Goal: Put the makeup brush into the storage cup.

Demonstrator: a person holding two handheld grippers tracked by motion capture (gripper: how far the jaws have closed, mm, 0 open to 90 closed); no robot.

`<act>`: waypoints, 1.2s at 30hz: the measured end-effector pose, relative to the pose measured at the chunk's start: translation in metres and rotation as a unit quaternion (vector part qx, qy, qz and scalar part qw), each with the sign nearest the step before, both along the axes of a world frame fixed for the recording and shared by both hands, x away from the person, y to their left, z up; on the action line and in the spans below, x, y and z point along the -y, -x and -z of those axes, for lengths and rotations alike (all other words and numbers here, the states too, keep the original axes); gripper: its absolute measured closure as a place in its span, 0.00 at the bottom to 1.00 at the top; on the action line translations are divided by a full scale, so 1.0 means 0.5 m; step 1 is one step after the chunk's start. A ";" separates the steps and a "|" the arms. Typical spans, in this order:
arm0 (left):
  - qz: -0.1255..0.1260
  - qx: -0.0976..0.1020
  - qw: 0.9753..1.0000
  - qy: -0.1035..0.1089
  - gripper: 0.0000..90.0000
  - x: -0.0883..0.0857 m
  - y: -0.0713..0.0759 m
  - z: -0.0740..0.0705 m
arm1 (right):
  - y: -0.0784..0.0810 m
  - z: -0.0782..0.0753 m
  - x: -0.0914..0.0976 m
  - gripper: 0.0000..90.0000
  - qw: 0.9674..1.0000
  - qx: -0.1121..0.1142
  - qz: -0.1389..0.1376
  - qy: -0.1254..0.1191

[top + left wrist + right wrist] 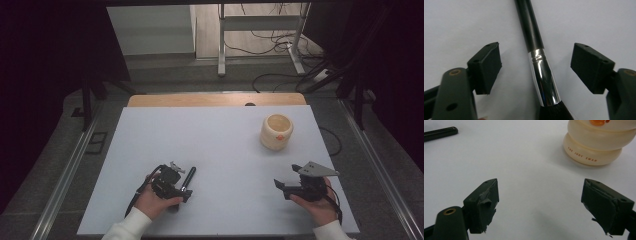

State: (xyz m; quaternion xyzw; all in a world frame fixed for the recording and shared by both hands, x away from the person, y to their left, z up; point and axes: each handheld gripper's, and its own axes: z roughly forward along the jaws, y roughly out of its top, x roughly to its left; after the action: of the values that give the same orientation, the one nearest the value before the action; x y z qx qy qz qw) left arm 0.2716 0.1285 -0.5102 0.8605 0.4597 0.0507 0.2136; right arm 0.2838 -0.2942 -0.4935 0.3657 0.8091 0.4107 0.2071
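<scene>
- Picking up the makeup brush looks like the step in hand — it lies flat on the table, between the left gripper's wide-open jaws, untouched
- Right gripper gapes empty, short of the cream cup
- Next: close squarely on the ferrule — it's slippery

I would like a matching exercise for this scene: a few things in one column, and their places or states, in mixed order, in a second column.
Things:
1. brush
2. cream cup
3. right tool
4. table

Places or states:
A. stands upright, far right on the table
B. open over bare table, nothing between its jaws
C. lies flat between the open jaws of the left tool
D. has a pale flat top

Pairs: 1-C, 2-A, 3-B, 4-D
</scene>
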 end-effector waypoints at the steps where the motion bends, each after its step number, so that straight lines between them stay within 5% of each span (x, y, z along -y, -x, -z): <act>1: 0.002 -0.002 1.000 -0.002 0.30 0.001 -0.001 0.002 | 0.000 0.000 0.000 0.17 1.000 0.001 0.000 0.001; 8: 0.013 -0.009 0.999 -0.028 0.39 0.012 -0.002 0.012 | 0.001 -0.002 0.001 0.16 1.000 0.003 -0.003 -0.002; 19: 0.012 -0.013 0.999 -0.034 0.44 0.015 -0.003 0.009 | 0.001 -0.003 0.002 0.16 1.000 0.004 -0.001 -0.001; 32: -0.012 -0.047 0.998 -0.050 0.79 0.029 -0.014 -0.003 | 0.001 -0.003 0.004 0.16 1.000 0.003 0.005 0.001; 36: -0.006 -0.051 0.997 -0.052 0.79 0.027 -0.016 -0.004 | 0.001 -0.003 0.004 0.17 1.000 0.002 0.006 0.002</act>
State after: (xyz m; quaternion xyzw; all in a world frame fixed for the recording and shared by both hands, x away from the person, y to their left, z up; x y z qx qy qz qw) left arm 0.2796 0.1148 -0.5079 0.8692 0.4717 0.0318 0.1445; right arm 0.2833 -0.2964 -0.4919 0.3695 0.8070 0.4087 0.2124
